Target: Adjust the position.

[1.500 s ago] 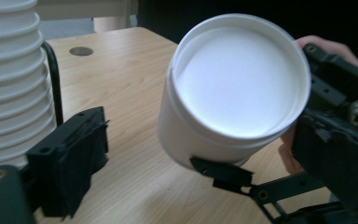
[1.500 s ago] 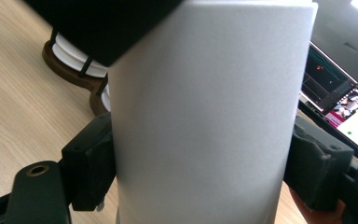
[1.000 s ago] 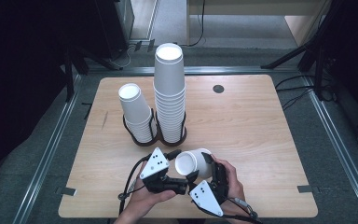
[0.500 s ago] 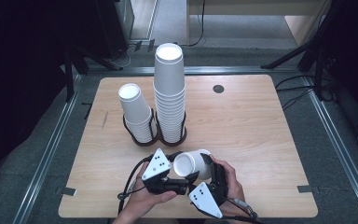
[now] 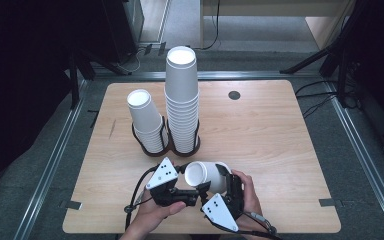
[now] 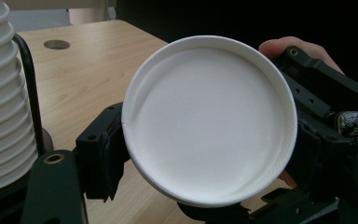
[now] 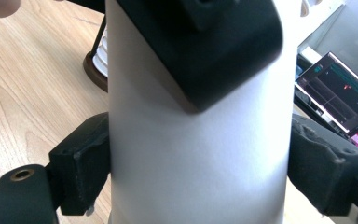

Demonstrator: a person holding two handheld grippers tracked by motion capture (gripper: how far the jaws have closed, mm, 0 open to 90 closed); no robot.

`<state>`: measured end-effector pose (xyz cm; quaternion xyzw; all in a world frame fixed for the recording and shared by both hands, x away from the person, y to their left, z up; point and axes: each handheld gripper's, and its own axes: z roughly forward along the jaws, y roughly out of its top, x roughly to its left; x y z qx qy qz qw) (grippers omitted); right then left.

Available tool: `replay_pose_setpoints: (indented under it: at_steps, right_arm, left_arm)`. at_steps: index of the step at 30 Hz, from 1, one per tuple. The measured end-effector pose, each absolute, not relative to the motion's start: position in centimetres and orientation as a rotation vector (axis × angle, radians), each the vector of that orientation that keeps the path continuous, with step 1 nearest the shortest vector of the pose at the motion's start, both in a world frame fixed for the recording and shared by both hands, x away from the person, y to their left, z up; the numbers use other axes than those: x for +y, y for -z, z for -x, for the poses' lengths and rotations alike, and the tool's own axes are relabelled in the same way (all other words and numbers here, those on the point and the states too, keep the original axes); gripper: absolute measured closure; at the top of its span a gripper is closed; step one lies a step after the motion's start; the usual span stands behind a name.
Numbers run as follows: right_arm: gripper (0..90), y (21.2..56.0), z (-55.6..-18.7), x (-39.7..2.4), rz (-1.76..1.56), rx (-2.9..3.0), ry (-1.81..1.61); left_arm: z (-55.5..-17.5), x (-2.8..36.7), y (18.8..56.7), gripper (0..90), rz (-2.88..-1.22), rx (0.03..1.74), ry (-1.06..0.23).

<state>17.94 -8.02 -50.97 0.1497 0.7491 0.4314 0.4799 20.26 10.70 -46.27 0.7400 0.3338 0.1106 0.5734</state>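
In the left gripper view, the paper cup [image 6: 209,121] is hiding most of the right gripper [image 6: 328,140] behind it, and the cup stack [image 6: 2,88] is being cut off by the picture's left edge. In the right gripper view, the cup [image 7: 200,154] is running past the top and bottom edges, and a blurred dark finger [image 7: 209,42] is covering its upper part.

A pale wooden table [image 5: 280,135] with a dark round hole [image 5: 234,95] near its far edge carries a dark double holder [image 5: 166,145] with two cup stacks

white cup [image 5: 207,175], black fingers [image 6: 100,156], tan table [image 5: 270,130]
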Motion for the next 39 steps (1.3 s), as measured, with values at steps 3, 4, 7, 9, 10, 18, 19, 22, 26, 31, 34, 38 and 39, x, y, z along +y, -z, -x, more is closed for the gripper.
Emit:
replay_pose_setpoints:
  at_steps: [3, 4, 7, 9, 10, 18, 19, 22, 26, 31, 34, 38, 39]
  right_arm:
    - [8.4, 50.9, -18.0, -8.2, -0.383, 1.833, -1.043]
    - [6.5, 50.9, -18.1, -8.2, -0.382, 1.832, -1.036]
    - [2.5, 50.8, -18.1, -8.7, -0.415, 1.834, -1.059]
    - [2.2, 50.6, -18.2, -9.0, -0.438, 1.828, -1.076]
    - [2.1, 50.6, -18.2, -9.1, -0.448, 1.826, -1.083]
    - [1.8, 50.4, -18.5, -10.2, -0.55, 1.803, -1.136]
    - [1.8, 50.4, -18.5, -10.4, -0.567, 1.799, -1.146]
    - [1.8, 50.3, -18.6, -11.0, -0.622, 1.792, -1.181]
    - [2.0, 50.1, -18.7, -11.8, -0.718, 1.787, -1.258]
    - [2.3, 49.5, -18.7, -12.8, -0.876, 1.767, -1.383]
    - [4.0, 49.1, -18.4, -13.3, -0.945, 1.755, -1.456]
    - [5.8, 48.7, -18.2, -13.7, -1.075, 1.741, -1.577]
    - [6.0, 48.7, -18.1, -13.7, -1.114, 1.737, -1.617]
  left_arm:
    - [-20.2, 11.0, 46.1, 24.2, -1.714, 0.791, -0.288]
    - [-20.2, 11.2, 46.0, 24.3, -1.706, 0.795, -0.294]
    - [-20.3, 11.8, 45.9, 24.3, -1.662, 0.812, -0.325]
    - [-20.4, 12.3, 45.9, 24.4, -1.626, 0.829, -0.346]
    - [-20.4, 12.4, 45.9, 24.4, -1.614, 0.836, -0.354]
    - [-20.2, 12.9, 46.3, 24.4, -1.492, 0.851, -0.445]
    - [-20.3, 12.9, 46.3, 24.3, -1.479, 0.852, -0.455]
    - [-20.4, 13.0, 46.6, 24.4, -1.42, 0.851, -0.46]
    - [-20.7, 13.0, 46.8, 24.4, -1.407, 0.884, -0.513]
    - [-21.0, 12.7, 47.0, 24.4, -1.377, 0.855, -0.47]
    - [-21.0, 12.3, 47.0, 24.4, -1.37, 0.831, -0.467]
    - [-21.2, 12.0, 46.9, 24.4, -1.351, 0.817, -0.454]
    - [-21.2, 12.0, 46.9, 24.4, -1.348, 0.813, -0.453]
